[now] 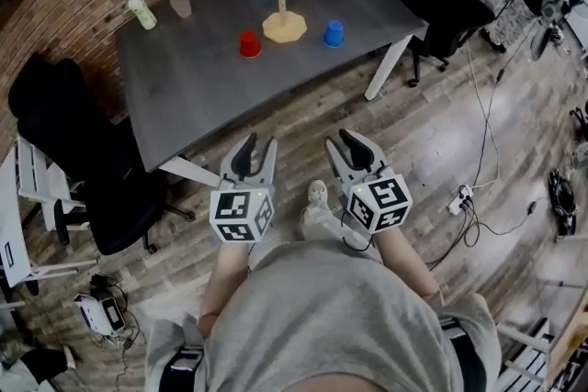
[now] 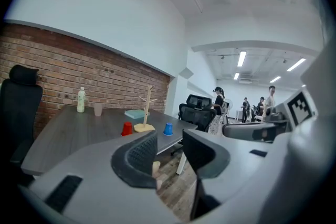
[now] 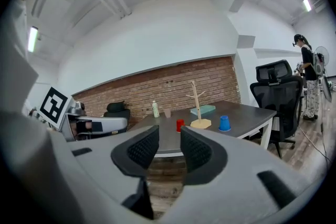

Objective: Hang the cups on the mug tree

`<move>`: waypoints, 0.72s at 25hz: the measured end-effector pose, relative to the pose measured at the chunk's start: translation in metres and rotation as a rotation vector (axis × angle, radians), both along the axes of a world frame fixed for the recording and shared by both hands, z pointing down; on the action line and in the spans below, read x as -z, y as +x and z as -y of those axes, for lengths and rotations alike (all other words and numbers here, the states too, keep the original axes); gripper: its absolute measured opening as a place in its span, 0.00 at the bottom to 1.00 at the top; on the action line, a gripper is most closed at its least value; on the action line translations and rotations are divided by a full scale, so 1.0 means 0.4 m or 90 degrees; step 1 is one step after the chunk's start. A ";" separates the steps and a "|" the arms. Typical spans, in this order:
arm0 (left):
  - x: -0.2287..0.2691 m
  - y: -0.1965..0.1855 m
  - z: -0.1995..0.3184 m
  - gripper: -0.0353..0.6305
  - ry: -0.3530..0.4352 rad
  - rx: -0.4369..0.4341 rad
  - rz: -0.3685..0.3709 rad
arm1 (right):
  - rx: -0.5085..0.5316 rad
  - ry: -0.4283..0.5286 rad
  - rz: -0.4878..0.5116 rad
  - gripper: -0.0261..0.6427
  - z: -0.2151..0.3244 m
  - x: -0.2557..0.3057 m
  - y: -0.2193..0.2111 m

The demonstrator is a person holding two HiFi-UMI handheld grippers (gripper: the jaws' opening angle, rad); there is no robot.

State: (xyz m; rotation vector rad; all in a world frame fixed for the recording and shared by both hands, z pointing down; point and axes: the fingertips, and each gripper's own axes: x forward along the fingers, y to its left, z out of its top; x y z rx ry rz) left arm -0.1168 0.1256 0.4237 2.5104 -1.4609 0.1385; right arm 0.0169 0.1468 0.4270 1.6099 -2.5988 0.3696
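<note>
The left tongs (image 1: 254, 142) and right tongs (image 1: 352, 140) hung side by side over the floor, each parted and empty. Ahead of them, on the desk (image 1: 211, 78), a red cup (image 1: 249, 44) and a blue cup (image 1: 333, 34) stood upside down, flanking the mug tree (image 1: 283, 14).

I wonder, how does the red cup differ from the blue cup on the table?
The red cup is red, the blue cup blue. In the head view the red cup stands left of the mug tree, the blue cup right of it. The red cup sits closer to its base than the blue cup. Both stand on the table, similar in size, unhung.
</note>
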 end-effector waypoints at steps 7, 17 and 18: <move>0.013 0.028 0.156 0.29 0.000 0.031 -0.014 | 0.031 -0.010 0.000 0.38 0.163 0.006 0.037; 0.008 0.085 0.332 0.32 -0.005 0.059 -0.006 | 0.063 -0.012 -0.003 0.41 0.359 0.006 0.104; 0.004 0.087 0.348 0.32 -0.007 0.063 -0.005 | 0.066 -0.013 -0.003 0.41 0.377 0.005 0.108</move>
